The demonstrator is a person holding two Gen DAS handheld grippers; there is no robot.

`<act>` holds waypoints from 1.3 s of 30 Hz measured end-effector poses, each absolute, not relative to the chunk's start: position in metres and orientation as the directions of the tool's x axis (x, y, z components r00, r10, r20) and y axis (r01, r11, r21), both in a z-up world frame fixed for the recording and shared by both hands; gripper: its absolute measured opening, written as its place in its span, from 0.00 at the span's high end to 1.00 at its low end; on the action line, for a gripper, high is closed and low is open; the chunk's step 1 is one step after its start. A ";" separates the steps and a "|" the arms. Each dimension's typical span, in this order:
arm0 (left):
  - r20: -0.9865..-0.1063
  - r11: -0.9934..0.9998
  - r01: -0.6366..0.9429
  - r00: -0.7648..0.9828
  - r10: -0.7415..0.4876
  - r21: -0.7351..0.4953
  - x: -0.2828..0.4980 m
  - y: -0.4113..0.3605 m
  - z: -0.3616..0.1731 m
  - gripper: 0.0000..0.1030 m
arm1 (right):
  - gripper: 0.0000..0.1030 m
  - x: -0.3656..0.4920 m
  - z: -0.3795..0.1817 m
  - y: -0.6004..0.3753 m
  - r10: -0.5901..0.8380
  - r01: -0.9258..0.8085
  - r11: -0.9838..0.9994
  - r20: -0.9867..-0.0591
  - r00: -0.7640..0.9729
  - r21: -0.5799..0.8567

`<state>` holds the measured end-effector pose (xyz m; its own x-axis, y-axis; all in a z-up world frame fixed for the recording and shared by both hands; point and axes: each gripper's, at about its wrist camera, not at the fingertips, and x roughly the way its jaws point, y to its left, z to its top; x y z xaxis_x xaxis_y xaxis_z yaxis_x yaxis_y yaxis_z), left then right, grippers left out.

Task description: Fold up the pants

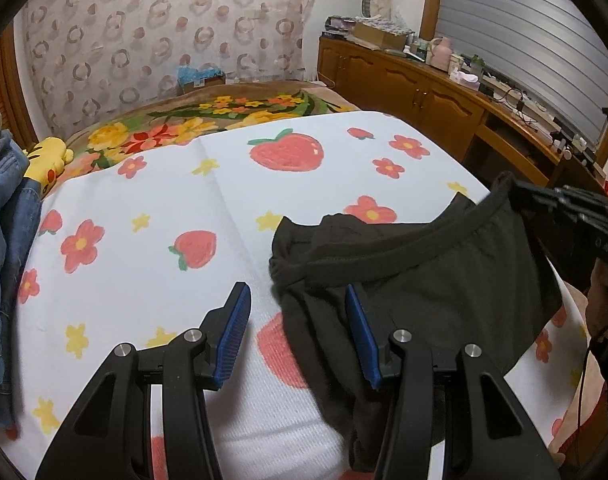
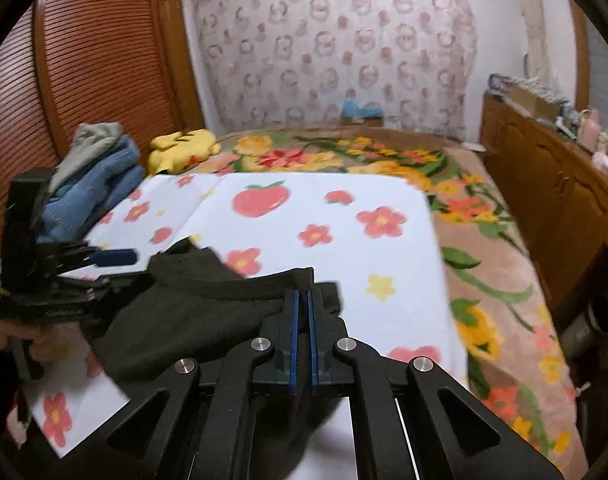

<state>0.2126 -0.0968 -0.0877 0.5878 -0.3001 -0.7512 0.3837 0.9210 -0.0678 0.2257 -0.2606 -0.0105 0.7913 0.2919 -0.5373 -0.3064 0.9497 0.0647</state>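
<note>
Black pants [image 1: 424, 272] lie bunched on the white strawberry-print sheet [image 1: 163, 200], waistband facing the far side. My left gripper [image 1: 296, 288] stands open just over the waistband's left corner. Its right pad [image 1: 362, 336] is above the cloth, its left pad [image 1: 235, 336] over bare sheet, and neither presses on the pants. My right gripper [image 2: 302, 292] is shut on the waistband's right end, pads together with black cloth [image 2: 191, 312] pinched at the tips. In the left wrist view the right gripper [image 1: 544, 200] holds that end raised. The left gripper [image 2: 123, 268] shows at the left of the right wrist view.
A pile of denim clothes [image 1: 3, 240] [image 2: 91, 196] sits at the sheet's left edge beside a yellow plush toy [image 1: 49, 160] [image 2: 183, 148]. A floral blanket [image 2: 484, 280] covers the bed beyond and to the right. A wooden cabinet [image 1: 424, 88] [image 2: 544, 184] with clutter runs along the right.
</note>
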 end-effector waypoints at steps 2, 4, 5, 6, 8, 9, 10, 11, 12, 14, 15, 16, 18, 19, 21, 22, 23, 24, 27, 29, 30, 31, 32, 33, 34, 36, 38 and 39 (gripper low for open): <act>-0.750 0.923 0.380 0.592 -0.295 -0.063 0.212 -0.096 -0.088 0.51 | 0.96 0.229 -0.013 -0.262 0.240 -0.260 0.965 -0.559 0.794 0.046; -0.750 0.922 0.380 0.591 -0.298 -0.067 0.212 -0.095 -0.087 0.51 | 0.96 0.231 -0.018 -0.261 0.226 -0.246 0.968 -0.582 0.781 0.047; -0.749 0.922 0.380 0.591 -0.300 -0.069 0.211 -0.094 -0.086 0.51 | 0.96 0.230 -0.020 -0.262 0.228 -0.242 0.969 -0.588 0.776 0.056; -0.748 0.923 0.379 0.592 -0.300 -0.070 0.209 -0.093 -0.085 0.51 | 0.96 0.227 -0.021 -0.264 0.238 -0.243 0.967 -0.591 0.771 0.072; -0.743 0.922 0.380 0.597 -0.302 -0.070 0.203 -0.090 -0.082 0.51 | 0.92 0.219 -0.020 -0.265 0.250 -0.250 0.965 -0.591 0.767 0.084; -0.740 0.922 0.381 0.599 -0.305 -0.071 0.200 -0.089 -0.081 0.51 | 0.91 0.213 -0.019 -0.264 0.251 -0.255 0.964 -0.587 0.770 0.079; -0.737 0.921 0.383 0.601 -0.309 -0.074 0.197 -0.088 -0.079 0.51 | 0.87 0.207 -0.018 -0.263 0.256 -0.263 0.962 -0.584 0.770 0.075; -0.733 0.919 0.387 0.603 -0.315 -0.077 0.192 -0.086 -0.077 0.51 | 0.83 0.203 -0.016 -0.262 0.262 -0.271 0.960 -0.584 0.768 0.075; -0.730 0.917 0.391 0.604 -0.320 -0.079 0.188 -0.086 -0.076 0.51 | 0.79 0.196 -0.016 -0.262 0.270 -0.279 0.957 -0.585 0.765 0.076; -0.723 0.913 0.399 0.606 -0.331 -0.084 0.179 -0.083 -0.075 0.51 | 0.68 0.183 -0.018 -0.261 0.272 -0.285 0.956 -0.589 0.760 0.074; -0.721 0.911 0.404 0.606 -0.336 -0.086 0.175 -0.083 -0.074 0.51 | 0.67 0.181 -0.018 -0.263 0.275 -0.287 0.955 -0.591 0.758 0.076; -0.718 0.909 0.408 0.606 -0.341 -0.087 0.170 -0.082 -0.073 0.51 | 0.67 0.177 -0.019 -0.265 0.281 -0.290 0.953 -0.593 0.755 0.082; -0.713 0.903 0.419 0.604 -0.356 -0.096 0.161 -0.081 -0.071 0.51 | 0.67 0.166 -0.022 -0.267 0.297 -0.299 0.949 -0.599 0.743 0.100; -0.711 0.900 0.424 0.602 -0.363 -0.100 0.157 -0.080 -0.071 0.51 | 0.67 0.161 -0.024 -0.268 0.298 -0.299 0.949 -0.602 0.741 0.103; -0.708 0.895 0.434 0.600 -0.373 -0.104 0.148 -0.080 -0.071 0.51 | 0.67 0.153 -0.026 -0.268 0.295 -0.295 0.950 -0.606 0.739 0.102; -0.707 0.892 0.440 0.598 -0.378 -0.104 0.143 -0.081 -0.072 0.51 | 0.67 0.149 -0.028 -0.269 0.296 -0.295 0.950 -0.608 0.736 0.104; -0.707 0.890 0.445 0.595 -0.381 -0.105 0.140 -0.081 -0.073 0.51 | 0.67 0.146 -0.029 -0.269 0.297 -0.295 0.949 -0.610 0.734 0.107; -0.707 0.887 0.449 0.593 -0.386 -0.108 0.137 -0.082 -0.074 0.51 | 0.67 0.145 -0.030 -0.269 0.300 -0.296 0.949 -0.612 0.731 0.111; -0.710 0.880 0.459 0.580 -0.400 -0.120 0.131 -0.083 -0.079 0.51 | 0.67 0.142 -0.030 -0.269 0.308 -0.302 0.946 -0.616 0.725 0.117; -0.714 0.877 0.464 0.572 -0.403 -0.123 0.131 -0.084 -0.083 0.56 | 0.67 0.142 -0.030 -0.269 0.308 -0.302 0.946 -0.620 0.722 0.118; -0.719 0.876 0.466 0.567 -0.403 -0.124 0.131 -0.085 -0.086 0.58 | 0.67 0.143 -0.030 -0.269 0.308 -0.302 0.946 -0.621 0.721 0.118; -0.721 0.876 0.466 0.564 -0.403 -0.125 0.132 -0.086 -0.087 0.60 | 0.67 0.143 -0.030 -0.269 0.305 -0.300 0.947 -0.622 0.721 0.117; -0.724 0.875 0.468 0.561 -0.402 -0.123 0.133 -0.087 -0.089 0.61 | 0.67 0.144 -0.030 -0.270 0.304 -0.299 0.947 -0.623 0.721 0.116; -0.727 0.874 0.471 0.557 -0.401 -0.121 0.134 -0.089 -0.090 0.63 | 0.67 0.146 -0.030 -0.270 0.304 -0.298 0.947 -0.622 0.722 0.117; -0.728 0.873 0.473 0.555 -0.402 -0.121 0.135 -0.089 -0.091 0.65 | 0.67 0.146 -0.030 -0.270 0.306 -0.299 0.947 -0.622 0.721 0.119; -0.732 0.872 0.474 0.550 -0.402 -0.123 0.136 -0.090 -0.093 0.67 | 0.67 0.148 -0.031 -0.268 0.306 -0.298 0.947 -0.624 0.719 0.121; -0.733 0.869 0.478 0.543 -0.410 -0.131 0.135 -0.090 -0.094 0.72 | 0.72 0.148 -0.032 -0.266 0.311 -0.304 0.945 -0.624 0.717 0.122; -0.732 0.866 0.481 0.540 -0.415 -0.136 0.135 -0.090 -0.095 0.77 | 0.79 0.147 -0.033 -0.266 0.315 -0.311 0.943 -0.624 0.715 0.121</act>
